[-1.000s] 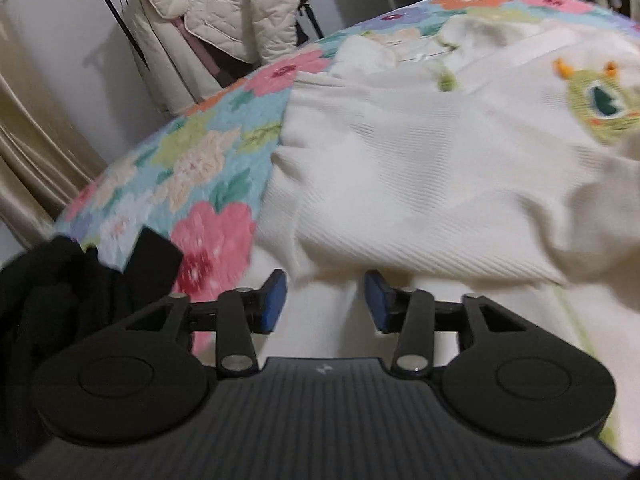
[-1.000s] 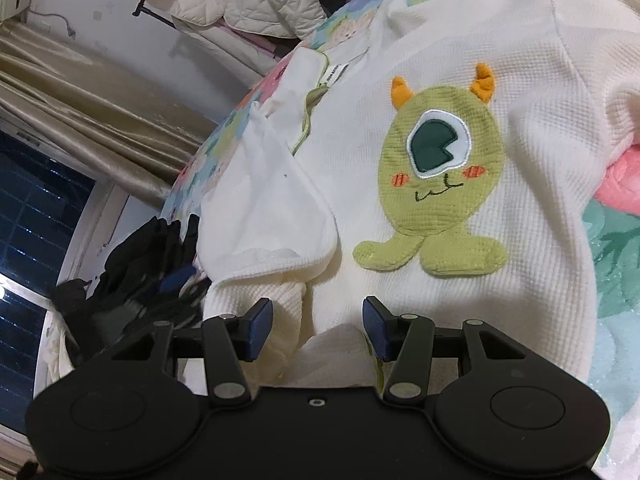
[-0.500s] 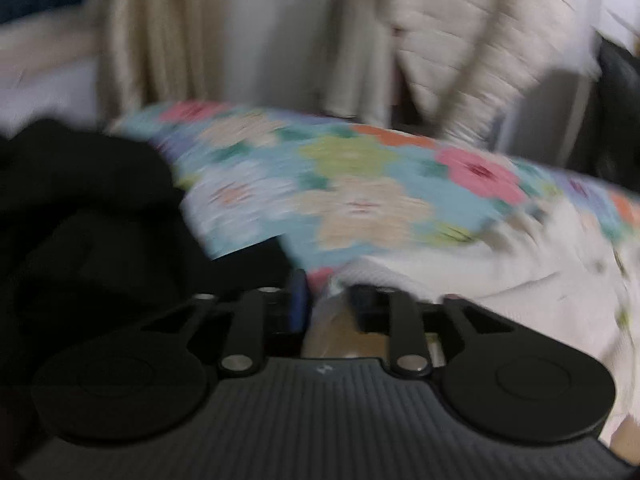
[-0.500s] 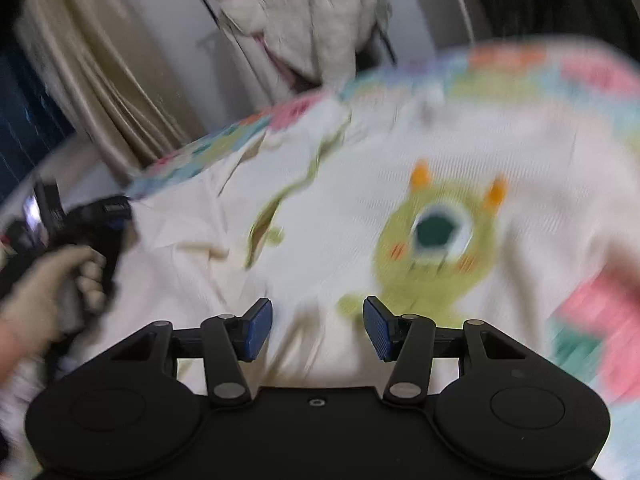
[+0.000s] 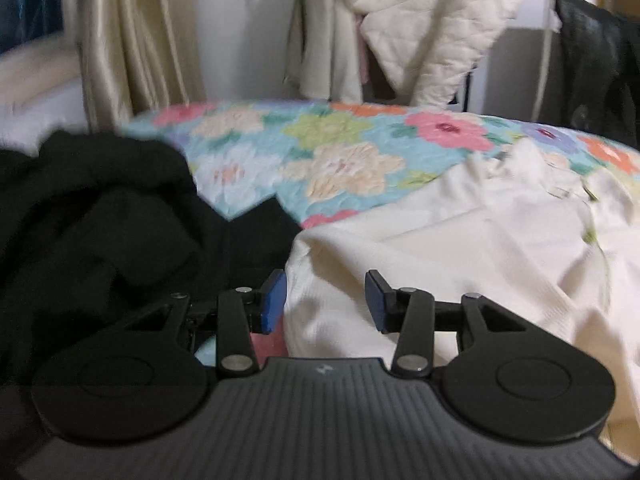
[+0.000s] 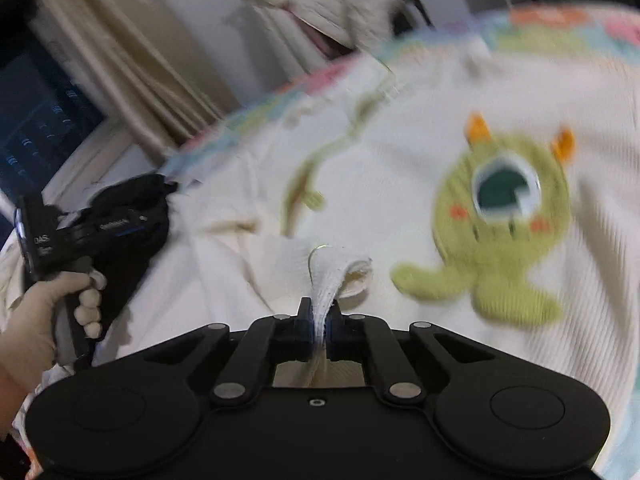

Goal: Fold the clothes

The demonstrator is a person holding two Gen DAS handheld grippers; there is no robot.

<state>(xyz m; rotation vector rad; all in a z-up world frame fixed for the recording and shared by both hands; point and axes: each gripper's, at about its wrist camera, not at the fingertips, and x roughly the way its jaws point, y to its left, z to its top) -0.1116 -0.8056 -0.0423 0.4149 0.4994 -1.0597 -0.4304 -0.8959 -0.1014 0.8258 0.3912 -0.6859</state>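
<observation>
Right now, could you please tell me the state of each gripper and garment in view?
Right gripper: shut on a pinched fold of the cream sweater.
Left gripper: open, empty, at the sweater's edge.
Cream sweater: spread on the floral quilt, rumpled, unfolded.
Black garment: heaped beside the sweater.
Quilted jacket: hanging behind the bed.

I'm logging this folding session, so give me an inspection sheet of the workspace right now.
Surface: floral quilt on a bed, partly covered by clothes.
Job's things: cream sweater with a green monster patch, spread out and rumpled.
Clutter: black garment pile beside the sweater.
Grippers: left gripper open at the sweater's edge; right gripper shut on a fold of sweater fabric; a gloved hand holds the left gripper's handle.
Cables: nothing seen.
Surroundings: beige curtain, quilted jacket hanging on a rack, dark window.
</observation>
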